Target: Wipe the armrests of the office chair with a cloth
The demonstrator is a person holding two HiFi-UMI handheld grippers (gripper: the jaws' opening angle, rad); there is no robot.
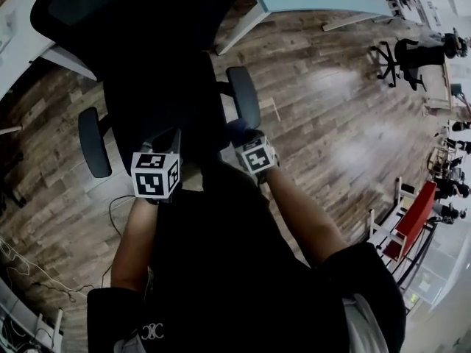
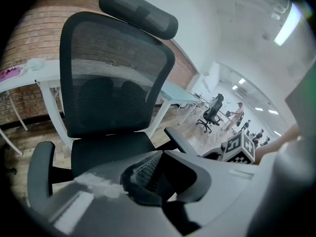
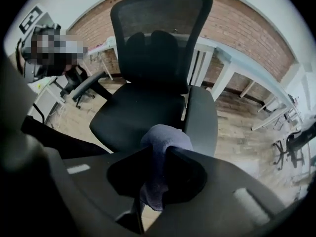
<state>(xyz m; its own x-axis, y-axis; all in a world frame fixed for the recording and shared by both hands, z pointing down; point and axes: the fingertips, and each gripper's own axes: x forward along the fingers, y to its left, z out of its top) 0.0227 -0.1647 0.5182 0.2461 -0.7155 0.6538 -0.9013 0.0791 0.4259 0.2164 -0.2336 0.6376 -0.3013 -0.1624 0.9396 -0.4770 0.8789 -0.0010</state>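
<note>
Over on the person's left, the dark pad of one armrest (image 1: 94, 142) juts out over the wood-plank floor (image 1: 316, 109), with nothing on it. Just to the right of it, the left hand-held gripper (image 2: 162, 155) hangs in front of the seat, near the front edge. Its jaws are drawn together at the tips with nothing between them, and it touches no part of the chair. Straight ahead stands the black office chair (image 3: 148, 107), facing the person, with a mesh back and a headrest. Behind it is a white worktop (image 3: 232, 58) along a brick wall (image 3: 256, 28). Further right, the right hand-held gripper (image 3: 157, 154) is clamped on a bluish-grey cloth (image 3: 160, 137), which bunches above the jaws and hangs in a fold below them. The cloth sits at the near end of the other armrest (image 1: 243, 96), the one on the person's right. From these views I cannot tell whether cloth and pad touch or are just apart. Far off to the right, well away from all this, a second black office chair (image 1: 412, 54) stands on the open floor.
</note>
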